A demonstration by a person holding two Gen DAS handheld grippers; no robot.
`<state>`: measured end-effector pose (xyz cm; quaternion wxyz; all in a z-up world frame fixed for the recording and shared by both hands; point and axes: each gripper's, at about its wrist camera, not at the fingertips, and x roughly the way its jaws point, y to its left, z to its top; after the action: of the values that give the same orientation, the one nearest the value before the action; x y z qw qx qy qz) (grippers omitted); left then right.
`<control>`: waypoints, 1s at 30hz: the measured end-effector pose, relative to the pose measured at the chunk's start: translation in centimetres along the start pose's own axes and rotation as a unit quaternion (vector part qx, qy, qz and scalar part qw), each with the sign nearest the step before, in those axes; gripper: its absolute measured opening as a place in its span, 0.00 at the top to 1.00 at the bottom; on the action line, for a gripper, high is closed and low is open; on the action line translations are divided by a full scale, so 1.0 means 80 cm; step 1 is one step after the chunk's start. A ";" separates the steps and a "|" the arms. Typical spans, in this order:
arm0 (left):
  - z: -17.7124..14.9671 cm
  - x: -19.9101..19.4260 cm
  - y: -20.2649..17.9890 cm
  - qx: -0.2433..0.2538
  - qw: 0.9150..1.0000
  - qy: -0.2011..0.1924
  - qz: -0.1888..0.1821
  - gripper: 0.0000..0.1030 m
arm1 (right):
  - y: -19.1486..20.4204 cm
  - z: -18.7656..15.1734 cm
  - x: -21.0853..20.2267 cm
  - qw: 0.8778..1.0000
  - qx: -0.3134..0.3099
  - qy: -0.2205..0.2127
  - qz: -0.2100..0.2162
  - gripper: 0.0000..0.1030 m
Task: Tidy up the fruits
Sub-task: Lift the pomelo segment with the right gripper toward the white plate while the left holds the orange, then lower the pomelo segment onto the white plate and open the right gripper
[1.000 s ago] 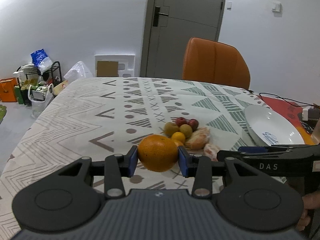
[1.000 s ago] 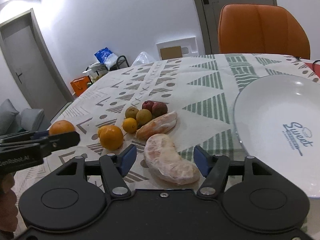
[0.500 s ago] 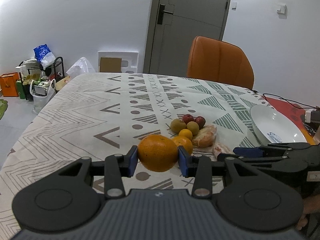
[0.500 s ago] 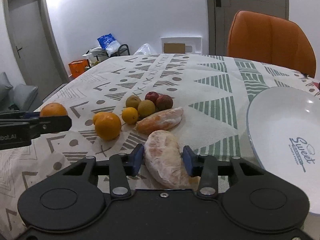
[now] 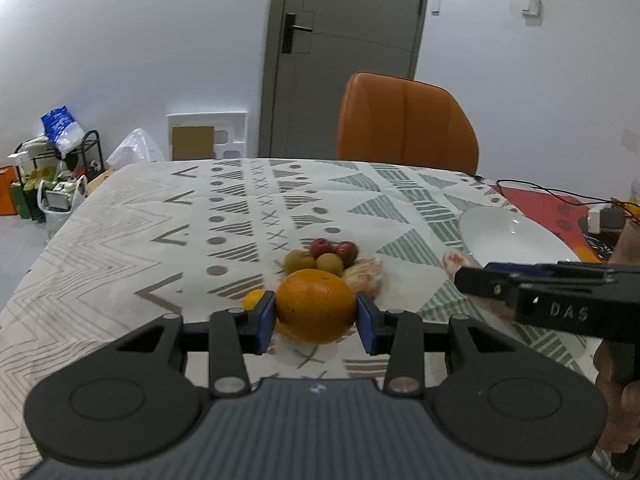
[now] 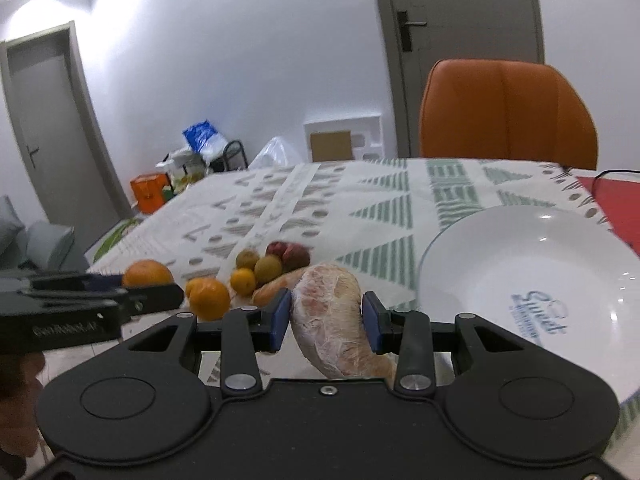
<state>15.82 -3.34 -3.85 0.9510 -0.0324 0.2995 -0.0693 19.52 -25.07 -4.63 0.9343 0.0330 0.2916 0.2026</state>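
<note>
Transport step: left gripper [image 5: 316, 314] fingers clamp orange [image 5: 315, 305], right gripper [image 6: 326, 316] fingers clamp peeled pomelo segment [image 6: 334, 320]; next, release both into white plate [image 6: 532, 276].

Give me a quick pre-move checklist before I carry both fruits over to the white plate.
1. Left gripper shut on the orange: ok, both pads touch its sides.
2. Right gripper shut on the peeled pomelo segment: ok, though it hangs low and off-centre.
3. Segment grip secure for travel: cannot tell.
4. White plate free to receive fruit: ok, nothing lies in it.
5. Grippers apart from each other: ok, the left gripper sits off to the left in the right wrist view.
6. Fruit pile clear of the path to the plate: ok.
</note>
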 end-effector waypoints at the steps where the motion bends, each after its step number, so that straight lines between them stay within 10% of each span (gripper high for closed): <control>1: 0.001 0.001 -0.003 0.002 1.000 0.000 -0.002 0.60 | -0.003 0.002 -0.005 1.000 0.002 -0.004 -0.002 0.65; 30: 0.026 0.040 -0.093 0.054 0.998 -0.005 -0.045 0.60 | -0.105 -0.010 -0.039 0.987 0.056 -0.067 -0.136 0.60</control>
<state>18.78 -11.13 -3.22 0.9487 0.0052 0.2890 -0.1281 19.72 -34.05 -5.16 0.9671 0.0587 0.2414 0.0539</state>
